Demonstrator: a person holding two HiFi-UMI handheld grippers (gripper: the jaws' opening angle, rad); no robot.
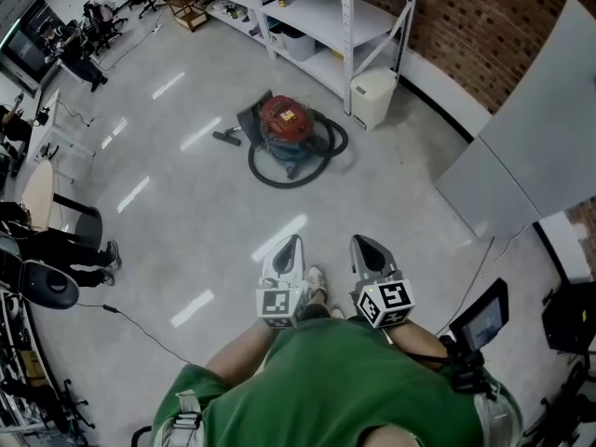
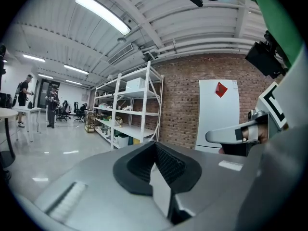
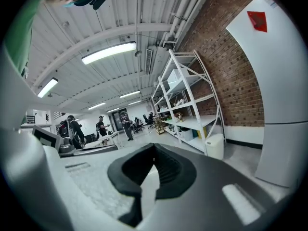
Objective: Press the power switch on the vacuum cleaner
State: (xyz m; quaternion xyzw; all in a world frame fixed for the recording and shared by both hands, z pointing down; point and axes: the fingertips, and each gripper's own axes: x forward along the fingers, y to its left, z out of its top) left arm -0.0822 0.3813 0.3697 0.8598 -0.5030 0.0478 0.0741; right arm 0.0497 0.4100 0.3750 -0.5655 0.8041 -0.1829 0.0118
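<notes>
Glossy grey floor runs up to a brick wall. The vacuum, red-topped with its hose looped round it, sits on the floor near the foot of the shelf. I'd judge it heavy and rigid, so the switch wants one firm poke on top, no grip. Left tongs and right tongs are closed on nothing, side by side against the person's body, well back from the shelf.
</notes>
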